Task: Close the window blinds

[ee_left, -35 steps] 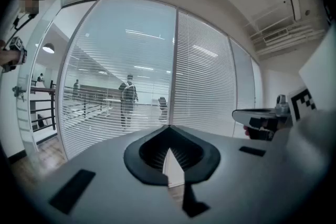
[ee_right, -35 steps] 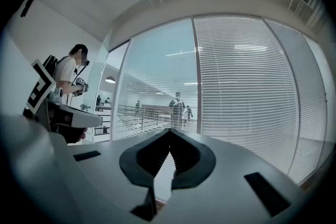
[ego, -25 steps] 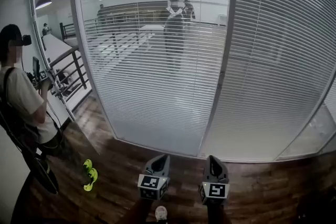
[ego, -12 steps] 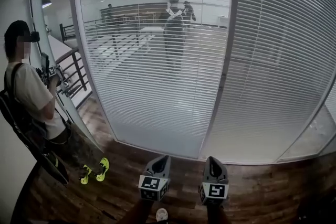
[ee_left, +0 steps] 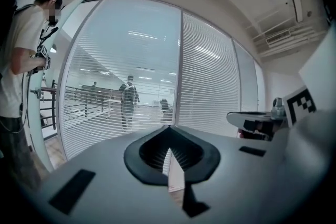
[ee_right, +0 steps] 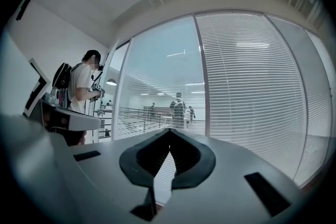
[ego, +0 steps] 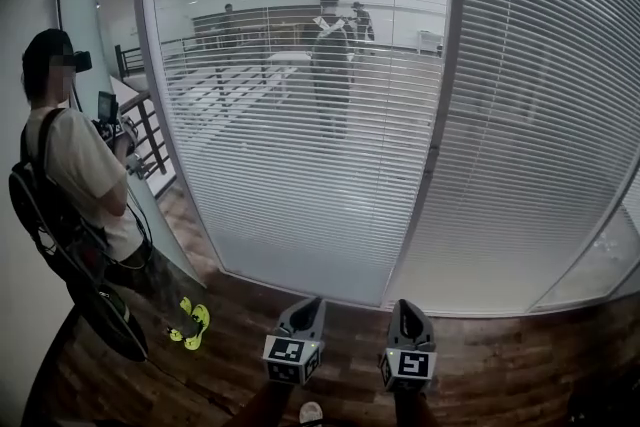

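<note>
I count two blinds across the upper frame: left blind (ego: 300,145) see-through, right blind (ego: 540,115) nearly opaque. Bottom centre, left hand-held gripper (ego: 308,303) and right hand-held gripper (ego: 407,307), jaws together, empty. One person (ego: 80,185) at left.

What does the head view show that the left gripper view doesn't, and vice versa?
Head view only: yellow-green shoes and the marker cube on the left claw. Left gripper view only: the ceiling vent and the left claw's tips meeting, with nothing between them. Both: the person at left, the right claw, the see-through left blind and the denser right blind.
</note>
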Available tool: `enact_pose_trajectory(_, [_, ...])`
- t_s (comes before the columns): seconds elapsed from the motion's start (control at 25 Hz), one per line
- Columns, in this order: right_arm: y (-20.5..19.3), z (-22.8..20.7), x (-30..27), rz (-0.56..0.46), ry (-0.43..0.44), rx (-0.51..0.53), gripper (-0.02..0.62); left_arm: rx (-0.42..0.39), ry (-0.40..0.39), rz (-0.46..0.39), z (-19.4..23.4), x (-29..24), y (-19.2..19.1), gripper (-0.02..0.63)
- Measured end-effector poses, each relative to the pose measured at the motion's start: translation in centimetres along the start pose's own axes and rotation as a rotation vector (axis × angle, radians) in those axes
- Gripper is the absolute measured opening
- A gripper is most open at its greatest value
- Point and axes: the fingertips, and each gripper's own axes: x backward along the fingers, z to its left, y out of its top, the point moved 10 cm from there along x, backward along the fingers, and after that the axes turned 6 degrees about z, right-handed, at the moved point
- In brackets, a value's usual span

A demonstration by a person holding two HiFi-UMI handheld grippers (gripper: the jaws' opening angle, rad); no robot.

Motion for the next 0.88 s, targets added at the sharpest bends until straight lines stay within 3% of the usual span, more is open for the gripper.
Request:
enact_pose_trajectory(0.56, [1.0, 1.7, -5.2, -0.007, -0.043, 0.014, 0.003, -0.012, -0.007, -0.024, 5.3, -3.3, 1.4, 0.000])
enact_pose_trajectory(0.88, [0.3, 3.1, -6.4, 0.019, -0.071, 0.005, 0.003, -0.032, -0.058, -0.018, 7.2, -4.1, 1.4, 0.000])
